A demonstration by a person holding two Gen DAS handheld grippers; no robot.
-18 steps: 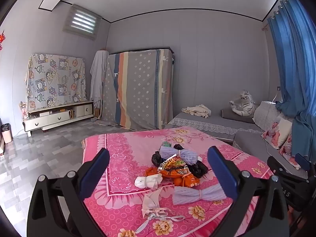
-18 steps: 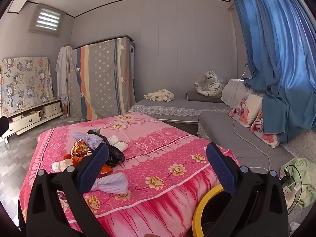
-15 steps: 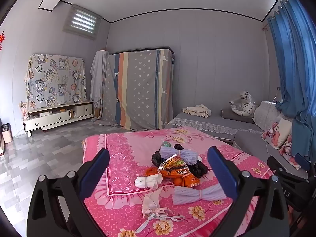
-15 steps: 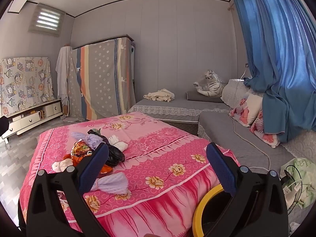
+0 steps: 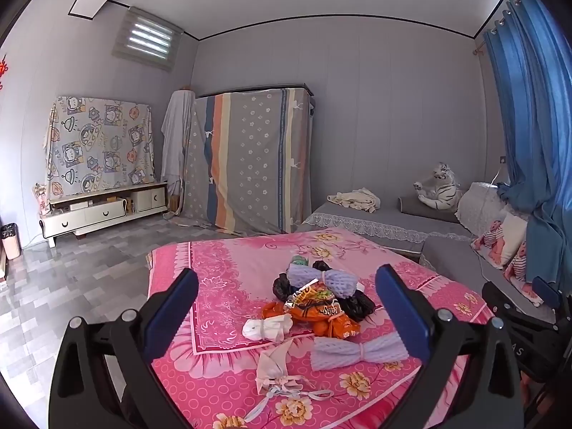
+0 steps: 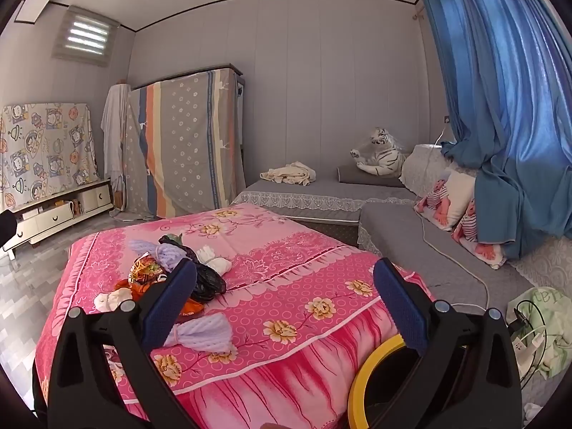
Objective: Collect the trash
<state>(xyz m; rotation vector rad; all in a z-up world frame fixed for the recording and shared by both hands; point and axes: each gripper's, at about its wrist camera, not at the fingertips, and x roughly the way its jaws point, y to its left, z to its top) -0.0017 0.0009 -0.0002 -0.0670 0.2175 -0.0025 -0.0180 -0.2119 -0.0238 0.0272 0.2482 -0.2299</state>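
Pink flowered cloth (image 5: 228, 386) covers the table under both claws, and nothing on it has shifted over the last half second: both views match the earlier ones, so collecting has not started. The left claw (image 5: 286, 318) hangs spread wide and empty, and so does the right claw (image 6: 284, 305). Nearest, just below and ahead of the left claw, lies a crumpled white mask (image 5: 275, 371), with a lilac foam net (image 5: 357, 352) toward its right finger. Beyond them, between its fingers, sit a tied white bundle (image 5: 266, 327), an orange snack wrapper (image 5: 318, 309), black bags (image 5: 357, 304) and a second lilac net (image 5: 323, 279). A yellow ring (image 6: 371, 371), perhaps a bin rim, shows low beside the right claw. The first pick looks still ahead.
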